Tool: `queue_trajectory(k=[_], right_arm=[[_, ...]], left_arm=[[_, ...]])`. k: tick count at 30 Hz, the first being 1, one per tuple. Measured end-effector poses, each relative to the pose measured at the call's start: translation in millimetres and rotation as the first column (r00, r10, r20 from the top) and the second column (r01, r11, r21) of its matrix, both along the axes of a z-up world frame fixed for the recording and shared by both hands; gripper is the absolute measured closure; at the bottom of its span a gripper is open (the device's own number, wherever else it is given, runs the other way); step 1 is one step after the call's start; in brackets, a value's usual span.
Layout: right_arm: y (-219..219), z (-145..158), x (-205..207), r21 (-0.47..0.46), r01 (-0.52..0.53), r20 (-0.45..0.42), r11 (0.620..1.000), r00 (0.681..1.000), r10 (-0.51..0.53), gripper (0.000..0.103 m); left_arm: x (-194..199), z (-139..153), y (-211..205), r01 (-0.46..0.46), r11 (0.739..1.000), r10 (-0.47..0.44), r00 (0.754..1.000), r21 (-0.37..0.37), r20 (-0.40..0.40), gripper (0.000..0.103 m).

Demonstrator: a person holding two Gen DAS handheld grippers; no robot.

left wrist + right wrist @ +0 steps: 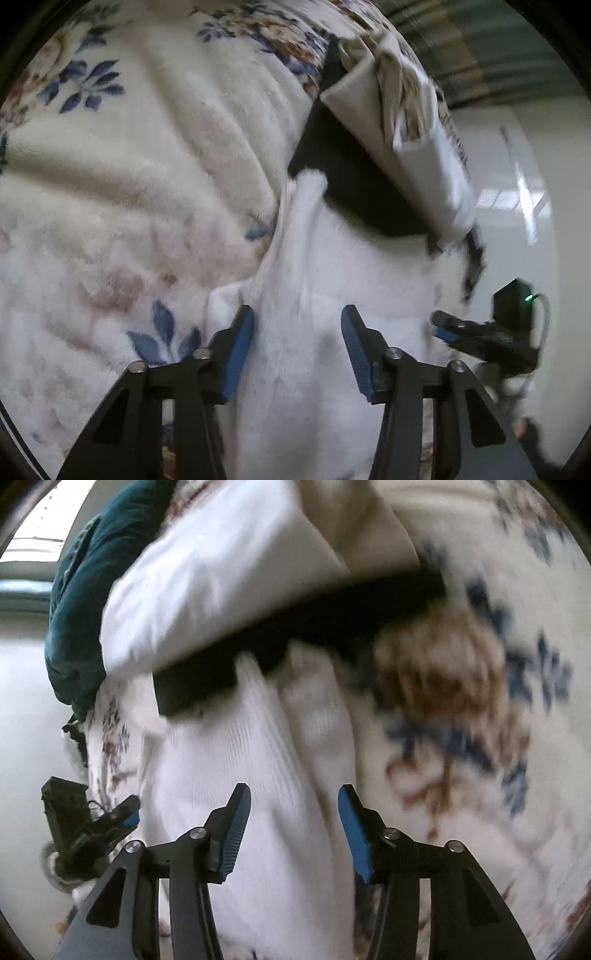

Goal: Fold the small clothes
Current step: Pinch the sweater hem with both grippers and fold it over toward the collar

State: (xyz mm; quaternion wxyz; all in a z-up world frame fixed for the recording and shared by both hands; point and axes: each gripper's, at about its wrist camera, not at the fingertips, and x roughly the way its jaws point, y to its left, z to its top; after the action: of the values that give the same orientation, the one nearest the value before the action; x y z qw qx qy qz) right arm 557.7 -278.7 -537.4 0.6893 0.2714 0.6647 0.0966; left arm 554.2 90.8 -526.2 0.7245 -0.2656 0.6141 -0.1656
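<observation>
A white knitted garment (325, 280) lies on a floral fleece blanket (129, 177). My left gripper (297, 314) is open, its blue-padded fingers on either side of the white cloth. In the right wrist view the same white ribbed garment (236, 775) lies under my right gripper (294, 792), which is open with the cloth between its fingers. Both views are blurred by motion. The right gripper shows at the right edge of the left wrist view (476, 332); the left gripper shows at the left edge of the right wrist view (92, 823).
A stack of folded clothes lies beyond the garment: a black piece (354, 184), cream and white pieces (406, 122) on top. A dark teal cloth (77, 602) lies at the bed's edge. The pale floor (517, 221) is beside the bed.
</observation>
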Motion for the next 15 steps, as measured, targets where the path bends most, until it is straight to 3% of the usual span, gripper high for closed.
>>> queue_trajectory(k=[1,2,3,6,8,10,12,14,15], right_arm=[[1,-6,-7,0.02,0.003,-0.013,1.0,1.0,-0.002,0.054],[7,-10,-13,0.026,0.005,-0.008,1.0,1.0,-0.005,0.086],[7,-11,-17,0.024,0.02,0.004,1.0,1.0,-0.02,0.096],[-4,1,-26,0.038,0.128,0.071,0.991,0.989,-0.13,0.097],[-7,4,-28,0.004,0.151,0.104,0.989,0.983,-0.151,0.097],[-5,-15,-25,-0.042,0.144,0.06,0.989,0.988,-0.141,0.097],[1,-28,-22,-0.084,0.126,0.031,0.988,0.992,-0.124,0.097],[4,-30,-19,-0.059,0.118,0.002,0.991,0.993,-0.118,0.094],[1,-26,-18,-0.032,0.131,-0.014,0.991,0.991,-0.131,0.091]], left_arm=[[-2,-3,-1,0.003,1.0,-0.003,1.0,0.02,-0.002,0.096],[-4,-3,5,-0.03,1.0,0.03,1.0,0.007,0.002,0.097],[-4,1,13,-0.063,0.998,0.063,0.998,-0.001,0.013,0.097],[-4,9,33,-0.117,0.993,0.117,0.992,0.007,0.042,0.098],[-1,-10,40,-0.121,0.993,0.121,0.993,0.007,-0.002,0.098],[-1,-28,33,-0.113,0.994,0.113,0.992,0.008,-0.049,0.098],[3,-28,38,-0.129,0.991,0.128,0.99,-0.019,-0.066,0.097],[4,-15,41,-0.124,0.99,0.121,0.991,-0.065,-0.052,0.091],[4,-7,45,-0.118,0.989,0.114,0.992,-0.087,-0.044,0.079]])
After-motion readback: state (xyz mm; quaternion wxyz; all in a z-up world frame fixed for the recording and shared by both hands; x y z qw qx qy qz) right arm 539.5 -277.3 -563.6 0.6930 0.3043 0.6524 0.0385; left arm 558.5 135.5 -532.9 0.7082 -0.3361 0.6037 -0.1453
